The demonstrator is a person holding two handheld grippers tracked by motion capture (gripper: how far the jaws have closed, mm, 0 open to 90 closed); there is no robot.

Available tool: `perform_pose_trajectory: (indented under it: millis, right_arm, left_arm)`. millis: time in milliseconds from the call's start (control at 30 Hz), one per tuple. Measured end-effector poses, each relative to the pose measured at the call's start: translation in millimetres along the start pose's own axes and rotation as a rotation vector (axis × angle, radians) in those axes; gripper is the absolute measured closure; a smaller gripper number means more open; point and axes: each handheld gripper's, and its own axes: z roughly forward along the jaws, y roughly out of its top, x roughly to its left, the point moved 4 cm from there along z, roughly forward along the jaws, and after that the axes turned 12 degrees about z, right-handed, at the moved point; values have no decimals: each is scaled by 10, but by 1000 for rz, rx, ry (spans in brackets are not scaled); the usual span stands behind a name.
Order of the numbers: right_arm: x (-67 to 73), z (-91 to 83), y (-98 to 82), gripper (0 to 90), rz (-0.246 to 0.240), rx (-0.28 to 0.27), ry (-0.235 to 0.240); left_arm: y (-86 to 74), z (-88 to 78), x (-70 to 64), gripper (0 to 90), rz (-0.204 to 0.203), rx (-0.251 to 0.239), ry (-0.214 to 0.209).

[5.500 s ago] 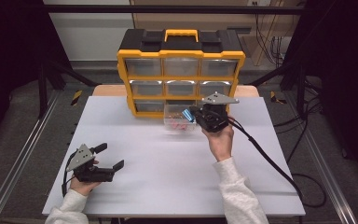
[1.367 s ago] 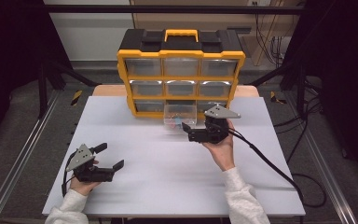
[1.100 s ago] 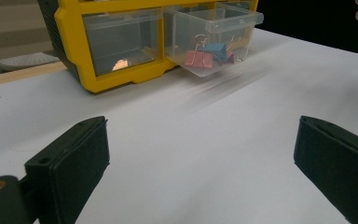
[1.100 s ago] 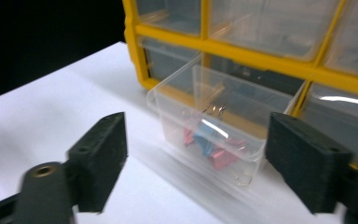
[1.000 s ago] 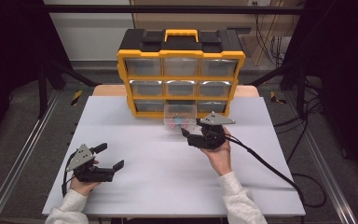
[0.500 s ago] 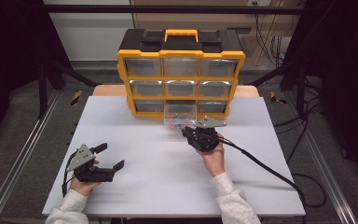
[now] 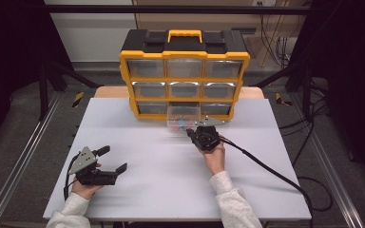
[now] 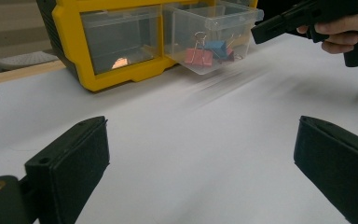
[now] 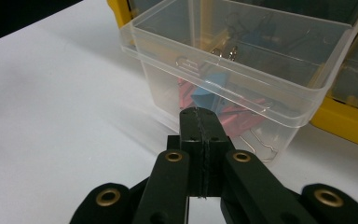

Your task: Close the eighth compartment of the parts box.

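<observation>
White counter is seen under the open drawer. Right hand-held gripper is pressed together, empty; left hand-held gripper is spread apart. Pushed crookedly, the drawer could be jammed.

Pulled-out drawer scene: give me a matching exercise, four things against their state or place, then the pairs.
Things:
1. clear drawer
2. binder clips
3. left gripper
4. right gripper

States:
A. jaws pressed together, empty, just in front of the drawer
B. lying inside the drawer
C. jaws wide apart over bare table
D. pulled partway out of the yellow organizer's bottom row

Pairs: 1-D, 2-B, 3-C, 4-A
</observation>
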Motion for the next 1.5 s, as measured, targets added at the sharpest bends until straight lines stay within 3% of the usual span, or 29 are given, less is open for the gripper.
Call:
perform_pose_trajectory:
  millis: [233, 467, 1067, 1500]
  right_arm:
    - [48, 125, 12, 900, -22, 10, -19]
    - [20, 194, 47, 900, -13, 2, -42]
    - [-23, 312, 144, 900, -6, -16, -51]
    - [-164, 389, 247, 900, 13, -31, -76]
  left_arm:
    - [2, -4, 0, 28, 0, -2, 1]
    - [1, -8, 7, 28, 0, -1, 1]
    - [1, -8, 7, 28, 0, -1, 1]
    - [0, -5, 7, 28, -3, -3, 0]
